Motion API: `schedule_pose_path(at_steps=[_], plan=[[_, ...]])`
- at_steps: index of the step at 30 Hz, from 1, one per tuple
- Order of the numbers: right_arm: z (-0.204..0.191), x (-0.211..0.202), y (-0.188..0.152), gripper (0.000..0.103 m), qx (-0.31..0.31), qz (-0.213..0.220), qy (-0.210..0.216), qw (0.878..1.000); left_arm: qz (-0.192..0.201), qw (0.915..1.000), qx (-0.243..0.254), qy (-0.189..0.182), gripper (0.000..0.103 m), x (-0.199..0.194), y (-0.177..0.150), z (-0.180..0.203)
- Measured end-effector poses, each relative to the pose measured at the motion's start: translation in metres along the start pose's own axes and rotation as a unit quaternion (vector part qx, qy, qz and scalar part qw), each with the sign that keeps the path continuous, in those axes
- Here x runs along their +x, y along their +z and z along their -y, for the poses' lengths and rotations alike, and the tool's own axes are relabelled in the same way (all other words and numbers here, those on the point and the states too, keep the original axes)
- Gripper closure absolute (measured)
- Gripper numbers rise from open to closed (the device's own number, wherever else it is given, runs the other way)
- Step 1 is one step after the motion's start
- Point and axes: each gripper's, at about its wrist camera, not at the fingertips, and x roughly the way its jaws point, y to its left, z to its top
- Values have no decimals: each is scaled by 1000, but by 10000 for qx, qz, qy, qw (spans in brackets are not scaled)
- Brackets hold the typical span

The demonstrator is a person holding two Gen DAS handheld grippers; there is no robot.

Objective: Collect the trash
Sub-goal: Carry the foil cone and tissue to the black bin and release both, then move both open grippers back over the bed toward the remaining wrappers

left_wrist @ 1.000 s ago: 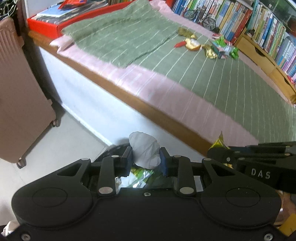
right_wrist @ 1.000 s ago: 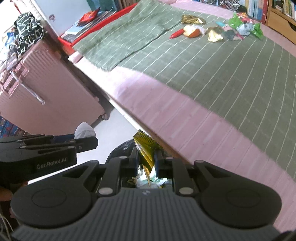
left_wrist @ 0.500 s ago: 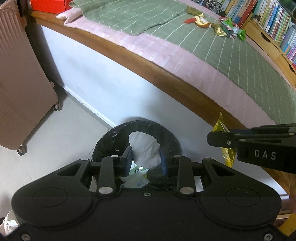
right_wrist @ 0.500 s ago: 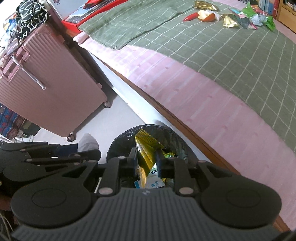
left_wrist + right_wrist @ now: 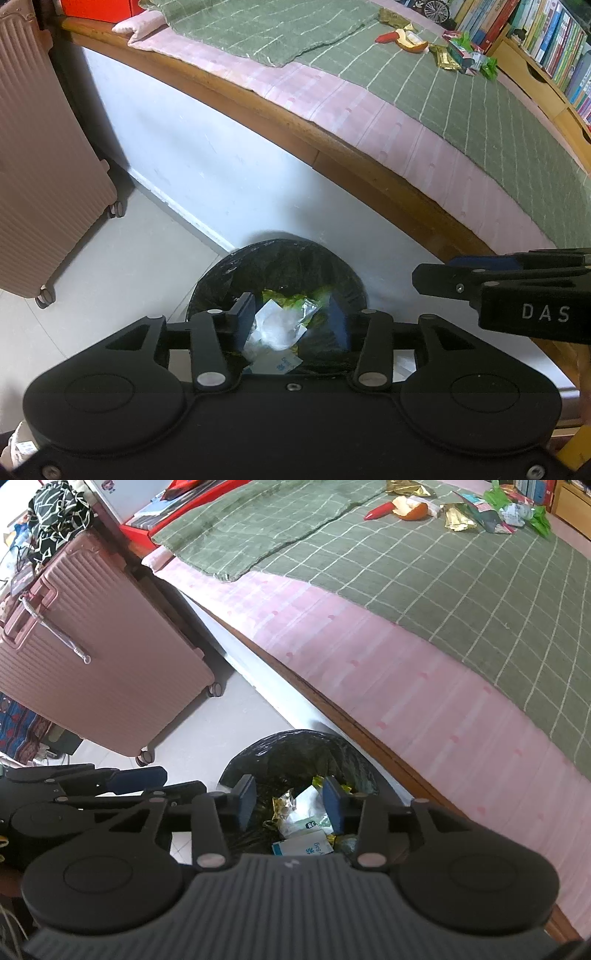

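Smooth grey floor under round, crinkly black-lined bin

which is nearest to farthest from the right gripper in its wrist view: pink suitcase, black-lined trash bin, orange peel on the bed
1. Black-lined trash bin, directly below the right gripper, whose fingers are opening with nothing between them.
2. Pink ribbed suitcase, on the floor, upper left.
3. Orange peel, far across the green blanket, top.

Bin front rim hidden behind tongs body; bookshelf cut off at frame edge
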Motion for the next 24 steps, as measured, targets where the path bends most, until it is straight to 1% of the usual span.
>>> schedule_pose_path(at_steps=[7,12,13,15,17,24], plan=[[3,-3,1,44,86,47,-30,9999,44,10000,28,58,51,-1,1,1],[4,-14,5,38,204,170,-66,9996,156,9998,84,74,40,-12,7,4],[5,-17,7,37,224,216,-75,9995,207,9997,115,76,38,-17,10,5],[6,-25,12,34,264,329,-101,9991,344,9992,192,107,31,-26,16,8],[8,-34,17,33,323,453,-109,9984,490,9983,262,157,28,-36,23,12],[21,-68,40,29,521,877,-229,9945,818,9957,417,118,24,-61,60,30]])
